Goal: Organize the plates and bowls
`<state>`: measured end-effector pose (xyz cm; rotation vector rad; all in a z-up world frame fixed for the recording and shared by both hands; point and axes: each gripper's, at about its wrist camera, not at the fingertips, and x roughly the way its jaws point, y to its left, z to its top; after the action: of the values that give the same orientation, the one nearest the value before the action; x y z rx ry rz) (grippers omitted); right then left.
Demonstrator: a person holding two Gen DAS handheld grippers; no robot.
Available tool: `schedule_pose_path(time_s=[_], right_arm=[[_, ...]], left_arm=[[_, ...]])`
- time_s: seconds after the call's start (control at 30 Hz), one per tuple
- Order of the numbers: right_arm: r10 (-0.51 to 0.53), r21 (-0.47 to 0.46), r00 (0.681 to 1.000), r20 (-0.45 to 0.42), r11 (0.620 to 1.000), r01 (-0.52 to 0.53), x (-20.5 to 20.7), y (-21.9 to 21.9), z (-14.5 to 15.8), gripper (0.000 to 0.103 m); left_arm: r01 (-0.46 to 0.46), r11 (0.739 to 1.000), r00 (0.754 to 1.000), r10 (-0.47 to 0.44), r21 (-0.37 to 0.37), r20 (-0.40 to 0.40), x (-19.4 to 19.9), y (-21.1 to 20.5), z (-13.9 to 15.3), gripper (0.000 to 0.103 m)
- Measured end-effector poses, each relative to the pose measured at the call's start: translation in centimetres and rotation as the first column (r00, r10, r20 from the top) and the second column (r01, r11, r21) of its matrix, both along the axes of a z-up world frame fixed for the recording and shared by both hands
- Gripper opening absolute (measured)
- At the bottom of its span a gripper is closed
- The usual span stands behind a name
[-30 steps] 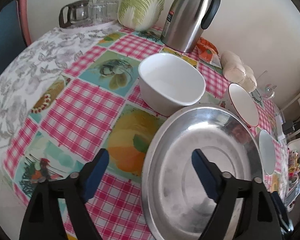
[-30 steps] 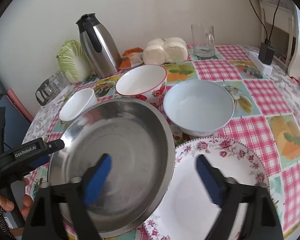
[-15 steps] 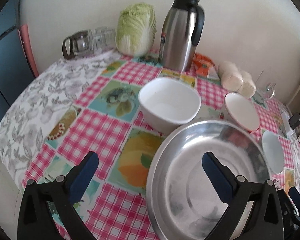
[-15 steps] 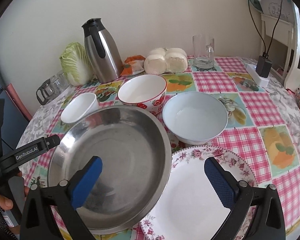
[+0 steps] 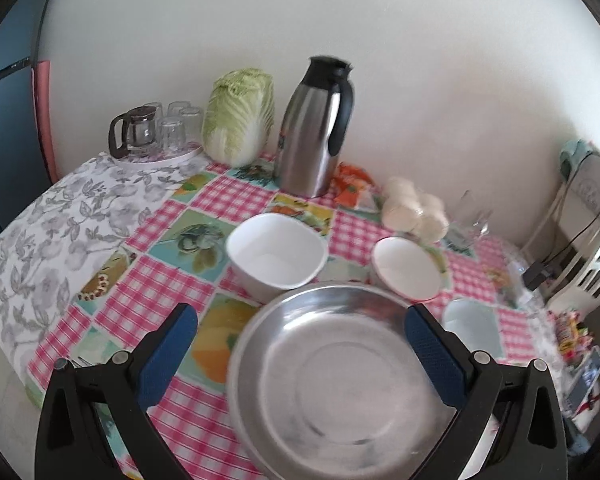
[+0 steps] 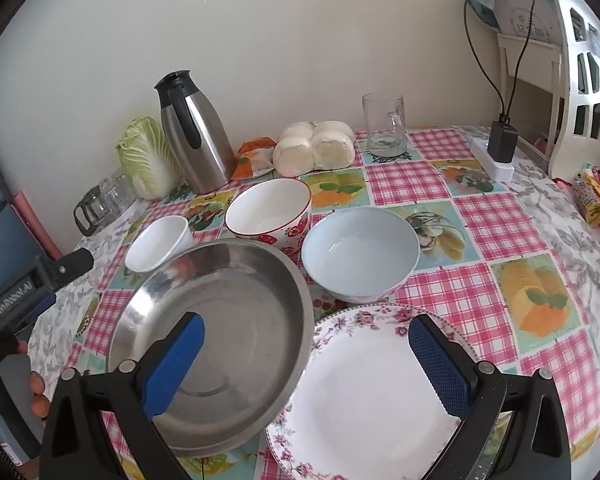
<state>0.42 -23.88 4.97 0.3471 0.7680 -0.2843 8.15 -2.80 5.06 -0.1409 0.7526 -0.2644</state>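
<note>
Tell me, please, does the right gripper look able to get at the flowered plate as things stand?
Probably yes: the right gripper is open above the flowered plate, whose near and right rim lie bare. Only its left edge sits under the steel pan.

The tablecloth (image 6: 496,220) is pink-and-white gingham set with fruit pictures, edged in a grey leaf print at nine o'clock. The steel basin (image 6: 228,320) shines silver. At five o'clock, the plate (image 6: 372,392) is white with a pink floral rim. One bowl (image 6: 268,212) is white with red flowers, another bowl (image 6: 360,252) pale blue, the small bowl (image 5: 276,252) plain white. The cabbage (image 5: 238,116) is pale green.
</note>
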Motion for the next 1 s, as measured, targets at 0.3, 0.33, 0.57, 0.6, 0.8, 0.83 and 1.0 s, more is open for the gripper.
schedule_pose_path(time_s=[0.3,0.33,0.57,0.6,0.8,0.83,1.0], right_arm=[[-0.016,0.008,1.000,0.017,1.000,0.015,-3.2,-2.7,0.7,0.103],[-0.020,0.010,1.000,0.022,1.000,0.020,-3.6,-3.1,0.7,0.103],[-0.084,0.008,0.996,0.038,0.996,0.084,-6.4,-6.6,1.0,0.103],[-0.095,0.008,0.995,0.035,0.995,0.094,-6.8,-7.2,0.8,0.103],[-0.145,0.019,0.989,0.026,0.989,0.145,-8.3,-9.8,0.1,0.103],[-0.155,0.027,0.988,0.025,0.988,0.155,-8.5,-10.2,-0.1,0.103],[-0.173,0.073,0.985,0.017,0.982,0.172,-9.4,-12.0,-0.9,0.103]], left_arm=[[0.109,0.994,0.994,-0.109,0.005,0.018,-4.1,-4.0,0.8,0.103],[0.118,0.993,0.993,-0.118,0.013,0.014,-4.5,-4.5,0.7,0.103],[0.163,0.987,0.985,-0.163,-0.001,-0.062,-6.2,-7.2,-0.4,0.103],[0.170,0.985,0.984,-0.169,0.001,-0.061,-6.5,-7.5,-0.4,0.103],[0.210,0.978,0.977,-0.210,-0.001,-0.043,-8.8,-10.0,-0.7,0.103],[0.217,0.976,0.974,-0.218,-0.014,-0.056,-9.1,-10.4,-0.9,0.103],[0.260,0.964,0.956,-0.266,-0.062,-0.125,-10.1,-11.9,-2.2,0.103]])
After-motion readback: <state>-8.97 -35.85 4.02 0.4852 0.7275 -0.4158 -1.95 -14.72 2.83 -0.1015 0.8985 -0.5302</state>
